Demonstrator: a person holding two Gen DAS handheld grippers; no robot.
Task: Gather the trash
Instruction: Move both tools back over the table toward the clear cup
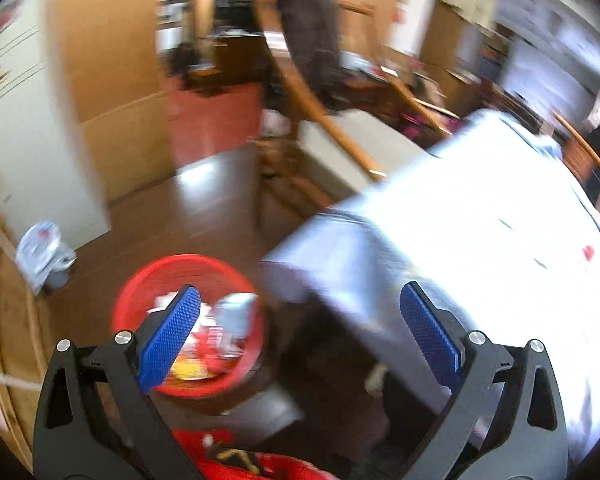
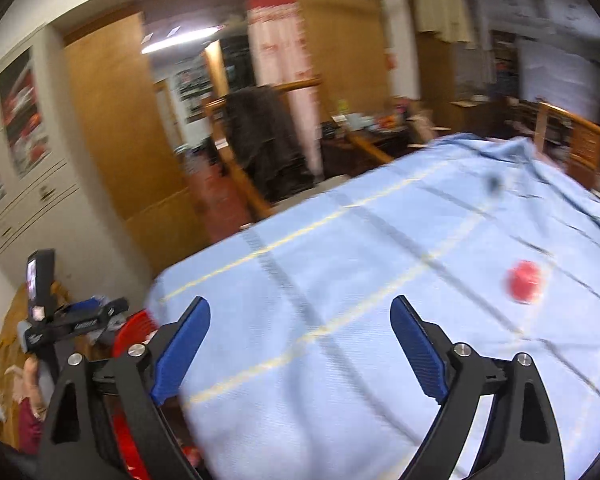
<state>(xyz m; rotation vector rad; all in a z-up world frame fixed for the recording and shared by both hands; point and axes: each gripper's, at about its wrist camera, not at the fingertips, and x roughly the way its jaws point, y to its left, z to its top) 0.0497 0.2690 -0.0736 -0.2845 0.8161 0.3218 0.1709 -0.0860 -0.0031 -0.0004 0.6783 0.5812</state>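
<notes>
Far left on the brown floor, against the white cabinet, sits one crumpled white plastic bag (image 1: 44, 256). Next to it, further right, stands one red basket (image 1: 140, 284), round and mesh-walled, with a jumble of trash inside: white, red and yellow scraps, too blurred to count. The left gripper (image 1: 300, 320) hangs over the floor with its two blue pads spread wide and nothing between them; its left pad overlaps the basket in the view. In the right wrist view the same gripper shows at the far left edge, held in a hand (image 2: 32, 384), with the basket's red rim just behind it.

Right of the basket begins the bench (image 2: 340, 280), draped in a pale blue cloth crossed by yellow and dark lines; the basket stands just beside its near left corner. The right gripper (image 2: 300, 344) hovers over the cloth, its two blue pads also set wide apart and empty.

Further right on the cloth lies one small red object (image 2: 524, 280), round and blurred, well apart from the gripper. One small dark item (image 2: 494, 186) lies toward the far edge; what it is I cannot tell. Behind the bench stand wooden chairs, a dark garment (image 2: 264, 144) hung on one.
</notes>
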